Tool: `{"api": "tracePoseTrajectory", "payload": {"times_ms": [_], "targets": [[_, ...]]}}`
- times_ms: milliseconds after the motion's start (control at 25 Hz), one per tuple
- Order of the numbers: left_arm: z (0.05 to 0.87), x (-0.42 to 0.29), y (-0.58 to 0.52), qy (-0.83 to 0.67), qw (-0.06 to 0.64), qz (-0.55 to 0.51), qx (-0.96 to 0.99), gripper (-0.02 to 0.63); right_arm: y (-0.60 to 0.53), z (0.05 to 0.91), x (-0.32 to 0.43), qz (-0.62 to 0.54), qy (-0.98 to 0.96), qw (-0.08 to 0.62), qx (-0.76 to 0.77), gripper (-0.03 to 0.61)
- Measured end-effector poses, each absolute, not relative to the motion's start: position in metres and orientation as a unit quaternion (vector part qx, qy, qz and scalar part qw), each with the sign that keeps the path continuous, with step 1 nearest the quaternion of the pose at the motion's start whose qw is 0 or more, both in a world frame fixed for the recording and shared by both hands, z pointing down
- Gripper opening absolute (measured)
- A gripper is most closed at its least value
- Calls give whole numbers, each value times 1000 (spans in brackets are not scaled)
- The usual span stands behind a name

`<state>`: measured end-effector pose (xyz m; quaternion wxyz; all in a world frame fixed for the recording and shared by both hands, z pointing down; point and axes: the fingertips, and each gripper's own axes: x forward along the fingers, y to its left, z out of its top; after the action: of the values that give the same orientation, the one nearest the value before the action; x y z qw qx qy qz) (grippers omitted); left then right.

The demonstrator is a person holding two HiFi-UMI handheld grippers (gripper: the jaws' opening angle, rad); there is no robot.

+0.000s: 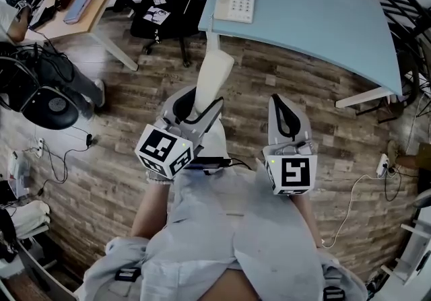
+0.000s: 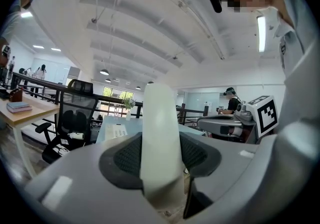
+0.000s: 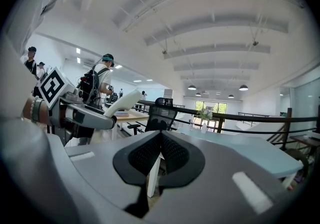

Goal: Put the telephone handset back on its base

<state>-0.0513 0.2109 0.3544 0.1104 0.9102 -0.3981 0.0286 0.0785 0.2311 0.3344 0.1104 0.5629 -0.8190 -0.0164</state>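
While the left gripper point(image 1: 193, 106) clamped the handset point(image 1: 214, 76) by one end, in the air well short of the base point(image 1: 234, 2), its long overhang could pivot and slip; the right gripper point(image 1: 283, 114) was closed, empty.
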Motion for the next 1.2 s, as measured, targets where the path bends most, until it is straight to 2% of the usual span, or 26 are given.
{"api": "tracePoseTrajectory", "payload": {"times_ms": [1200], "targets": [[358,-67,1,-358,137,39,923,216,28,324,66,-17,-790,129,599,6]]}}
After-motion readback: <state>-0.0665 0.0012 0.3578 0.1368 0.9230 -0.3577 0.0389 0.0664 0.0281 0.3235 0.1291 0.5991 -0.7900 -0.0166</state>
